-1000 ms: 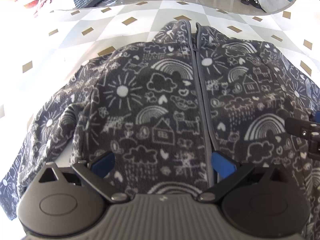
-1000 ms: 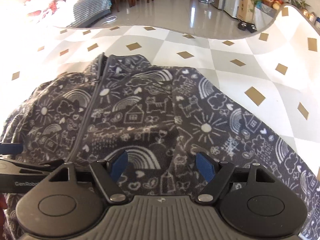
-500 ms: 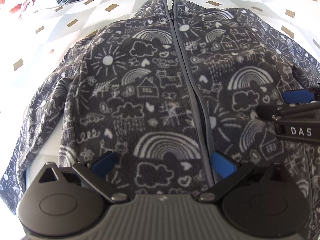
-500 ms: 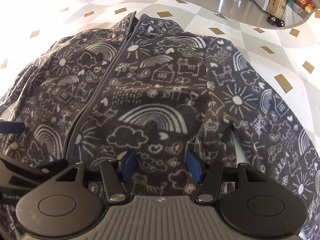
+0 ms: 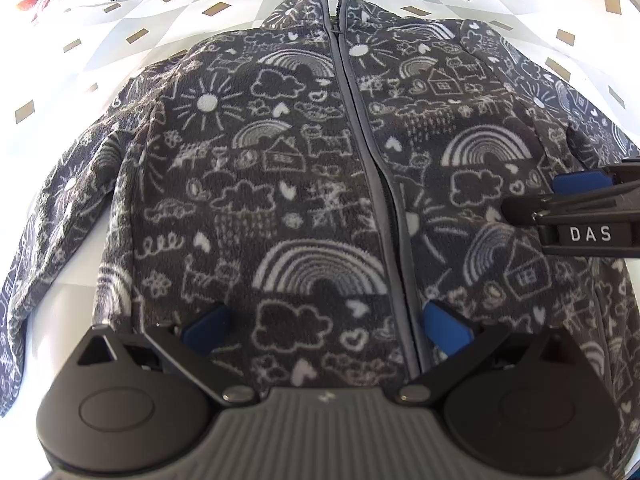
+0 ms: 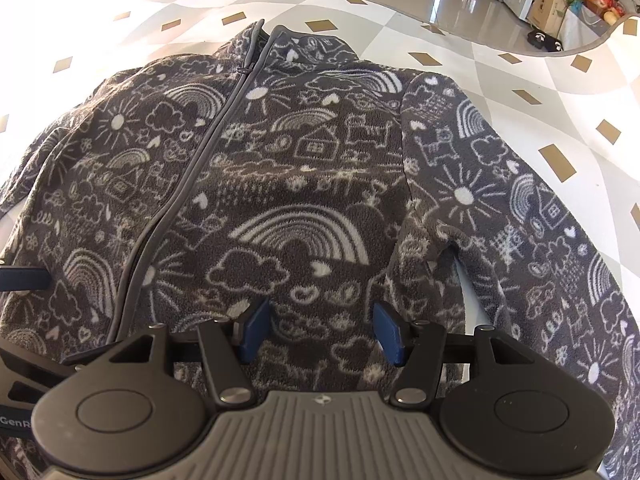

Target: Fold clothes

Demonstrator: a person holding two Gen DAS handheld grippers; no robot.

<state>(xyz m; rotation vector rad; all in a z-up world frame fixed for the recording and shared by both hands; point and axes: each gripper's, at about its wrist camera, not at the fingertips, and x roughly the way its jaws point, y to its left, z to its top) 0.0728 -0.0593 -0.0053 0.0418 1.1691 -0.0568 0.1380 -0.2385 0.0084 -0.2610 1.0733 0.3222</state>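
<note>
Both tongs hang over the near hem of the jacket (image 5: 304, 184), pointing steeply down. Left tongs (image 5: 326, 326) stand wide open with nothing between the pads, only fleece below them. Right tongs (image 6: 320, 334) are about half open; their jaws have just been closing, and the fleece lies under the gap, but the pads do not seem to press it yet.

The jacket lies flat and face up on the surface (image 6: 500, 80), zipped, with the collar toward the far edge and the hem toward the near edge. One sleeve (image 6: 560, 240) spreads toward the right edge.

It is a soft, thick fleece, probably light and not slippery. It will sag and bunch when lifted, so a hold at the hem corners, or at a cuff and shoulder, looks best, with the pads taking both layers.

Compared with one second before, both cameras now look more steeply down, so more of the jacket fills the views. The right tongs have come into the right edge of the left view.
</note>
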